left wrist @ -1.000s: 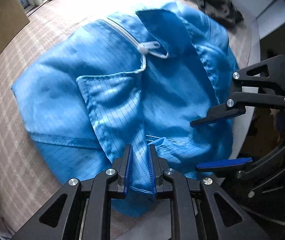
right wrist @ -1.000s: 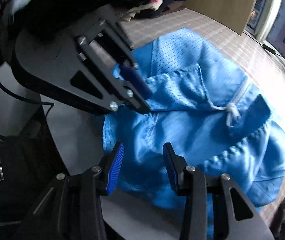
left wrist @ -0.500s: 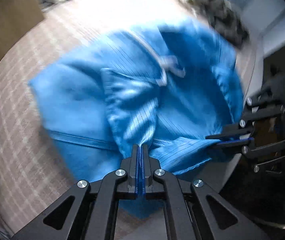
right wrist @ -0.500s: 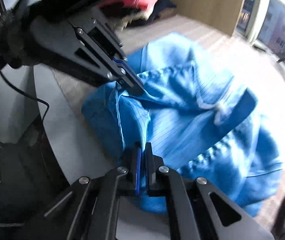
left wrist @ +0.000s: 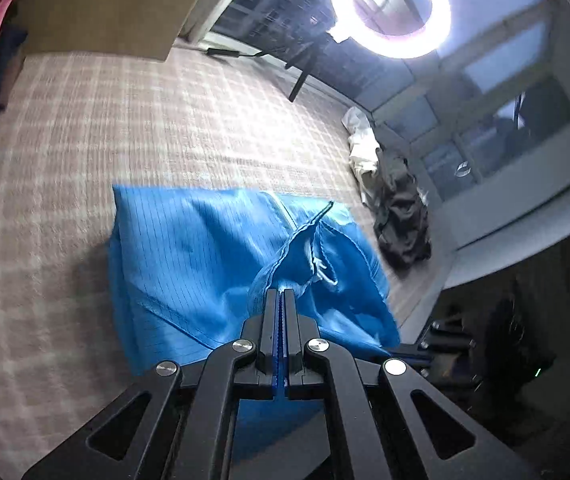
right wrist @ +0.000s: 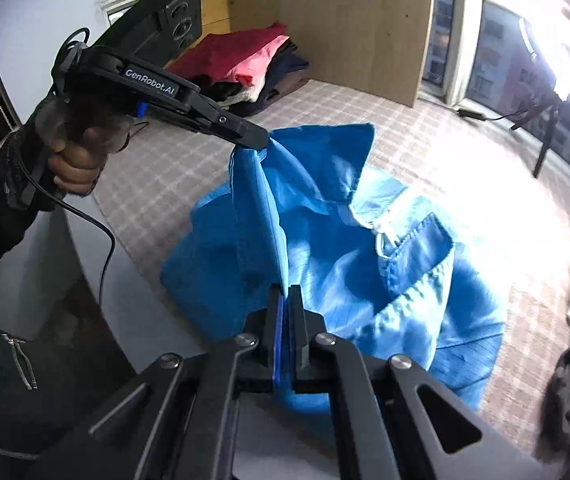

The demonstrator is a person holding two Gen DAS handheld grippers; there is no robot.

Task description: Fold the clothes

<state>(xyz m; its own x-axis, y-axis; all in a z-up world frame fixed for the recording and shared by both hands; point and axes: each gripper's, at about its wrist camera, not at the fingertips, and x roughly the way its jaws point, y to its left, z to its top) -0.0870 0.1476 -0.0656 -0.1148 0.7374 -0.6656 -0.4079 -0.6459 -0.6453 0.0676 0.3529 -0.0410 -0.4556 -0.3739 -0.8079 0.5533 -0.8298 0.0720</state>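
On the checked cloth of the tabletop [left wrist: 133, 128], close to its near edge, lies the blue garment [left wrist: 189, 256], a thin striped fabric with a white zipper and a white drawstring [right wrist: 381, 232]. Most of it rests on the cloth, and a part of it hangs over the near edge of the tabletop.

The left gripper [left wrist: 283, 296] has its jaws pressed together on a fold of the blue garment, and the fabric rises from the table up to its tips. From the right wrist view the same left gripper [right wrist: 259, 142] is seen from the side, held by a hand [right wrist: 73, 160] in a dark sleeve, with a corner of the garment lifted high and hanging down from it in a long pleat.

The right gripper [right wrist: 286, 294] is also closed tight on the fabric, on the lower end of that same pleat, just above the near edge of the tabletop.

At the far left corner of the tabletop a pile of folded clothes [right wrist: 245, 68], red, pink and dark, stands before a wooden board [right wrist: 337, 20]. At the right edge lies a heap of unfolded clothes [left wrist: 397, 208], white and dark grey. No container is seen on the tabletop. A ring lamp [left wrist: 391, 8] shines behind the far edge
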